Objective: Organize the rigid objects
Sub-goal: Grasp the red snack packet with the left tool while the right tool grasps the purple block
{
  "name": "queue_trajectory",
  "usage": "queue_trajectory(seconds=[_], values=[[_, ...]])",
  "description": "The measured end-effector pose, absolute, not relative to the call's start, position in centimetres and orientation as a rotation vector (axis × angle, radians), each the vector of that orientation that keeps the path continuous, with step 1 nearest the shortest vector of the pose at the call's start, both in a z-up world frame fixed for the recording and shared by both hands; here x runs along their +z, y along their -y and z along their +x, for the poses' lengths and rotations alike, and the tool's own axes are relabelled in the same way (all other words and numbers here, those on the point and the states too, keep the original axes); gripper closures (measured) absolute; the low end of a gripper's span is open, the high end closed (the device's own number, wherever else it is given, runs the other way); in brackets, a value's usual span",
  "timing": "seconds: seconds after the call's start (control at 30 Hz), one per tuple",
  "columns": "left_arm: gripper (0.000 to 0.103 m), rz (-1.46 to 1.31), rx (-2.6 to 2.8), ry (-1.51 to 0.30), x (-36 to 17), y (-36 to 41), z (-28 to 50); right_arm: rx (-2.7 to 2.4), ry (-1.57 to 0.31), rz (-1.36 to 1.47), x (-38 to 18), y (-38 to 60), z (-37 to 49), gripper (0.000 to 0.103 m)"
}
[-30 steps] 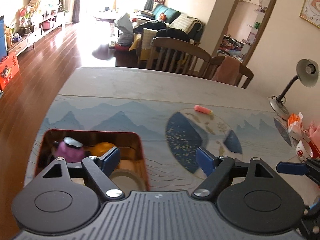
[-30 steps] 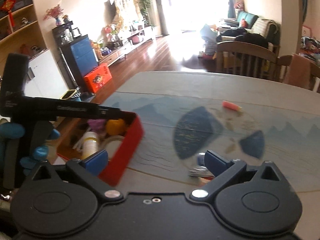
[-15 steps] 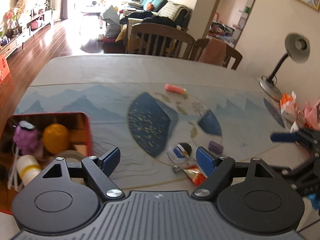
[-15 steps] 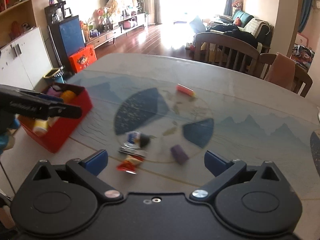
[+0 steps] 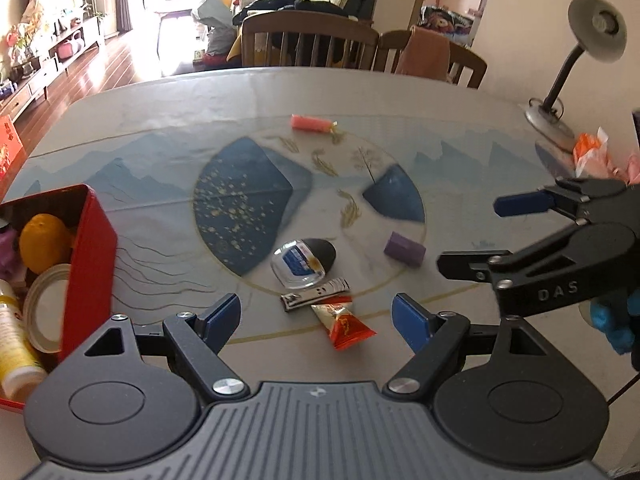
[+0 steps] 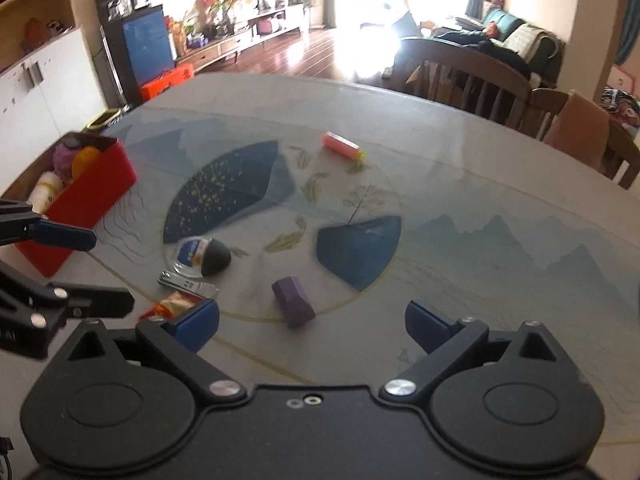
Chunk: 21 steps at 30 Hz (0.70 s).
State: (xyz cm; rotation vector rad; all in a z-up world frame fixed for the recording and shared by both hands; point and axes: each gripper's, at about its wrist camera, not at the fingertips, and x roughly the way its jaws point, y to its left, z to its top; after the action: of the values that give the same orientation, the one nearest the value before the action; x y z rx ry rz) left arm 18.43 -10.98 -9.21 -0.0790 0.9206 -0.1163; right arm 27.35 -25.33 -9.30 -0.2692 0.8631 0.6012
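My left gripper [image 5: 318, 320] is open and empty, low over a silver nail clipper [image 5: 314, 299] and a red-gold sachet [image 5: 344, 326]. Just beyond lie a clear-and-black oval case [image 5: 302, 262], a purple block [image 5: 404, 249] and a pink tube [image 5: 311, 123]. My right gripper [image 6: 312, 322] is open and empty, just short of the purple block [image 6: 294, 300]. The right wrist view also shows the clipper [image 6: 182, 282], the case [image 6: 202, 257] and the tube [image 6: 342, 147]. The red box [image 5: 90, 264] at the left holds an orange ball, a yellow bottle and a tape roll.
A desk lamp [image 5: 576, 52] and snack packets [image 5: 592, 156] stand at the table's right edge. Wooden chairs [image 5: 308, 46] line the far side. The right gripper shows at the right of the left wrist view [image 5: 484, 236]. The red box also shows in the right wrist view [image 6: 86, 200].
Both grippers have swung right, away from the red box, and now face the loose items in the middle of the table. Both stayed open.
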Motion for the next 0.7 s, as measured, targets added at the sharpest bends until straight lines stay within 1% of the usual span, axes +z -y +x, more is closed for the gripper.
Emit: queue_trajectory(seconds=[0.4, 0.47, 0.53, 0.57, 0.6, 0.63, 0.67, 0.7], values=[[0.02, -0.016, -0.048, -0.957, -12.6, 14.1, 20.1, 0.662, -0.91, -0.291, -12.1, 24.4, 30.2, 0.019], [0.021, -0.02, -0.038, -0.964, -12.9, 14.3, 20.2, 0.679, -0.917, -0.301, -12.3, 24.1, 30.4, 0.029], [0.021, -0.027, -0.029, -0.972, -13.1, 14.4, 20.3, 0.697, -0.92, -0.305, -12.5, 23.9, 30.4, 0.031], [0.023, -0.031, -0.025, -0.974, -13.2, 14.4, 20.4, 0.706, -0.918, -0.309, -12.6, 23.7, 30.4, 0.035], [0.031, -0.035, -0.027, -0.977, -13.3, 14.4, 20.4, 0.71, -0.915, -0.315, -12.6, 23.6, 30.4, 0.037], [0.037, -0.037, -0.031, -0.982, -13.4, 14.4, 20.5, 0.714, -0.914, -0.32, -12.7, 23.5, 30.3, 0.043], [0.04, -0.039, -0.032, -0.987, -13.5, 14.4, 20.6, 0.717, -0.916, -0.321, -12.8, 23.4, 30.4, 0.047], [0.044, -0.041, -0.032, -0.988, -13.6, 14.5, 20.6, 0.72, -0.918, -0.321, -12.8, 23.4, 30.4, 0.049]])
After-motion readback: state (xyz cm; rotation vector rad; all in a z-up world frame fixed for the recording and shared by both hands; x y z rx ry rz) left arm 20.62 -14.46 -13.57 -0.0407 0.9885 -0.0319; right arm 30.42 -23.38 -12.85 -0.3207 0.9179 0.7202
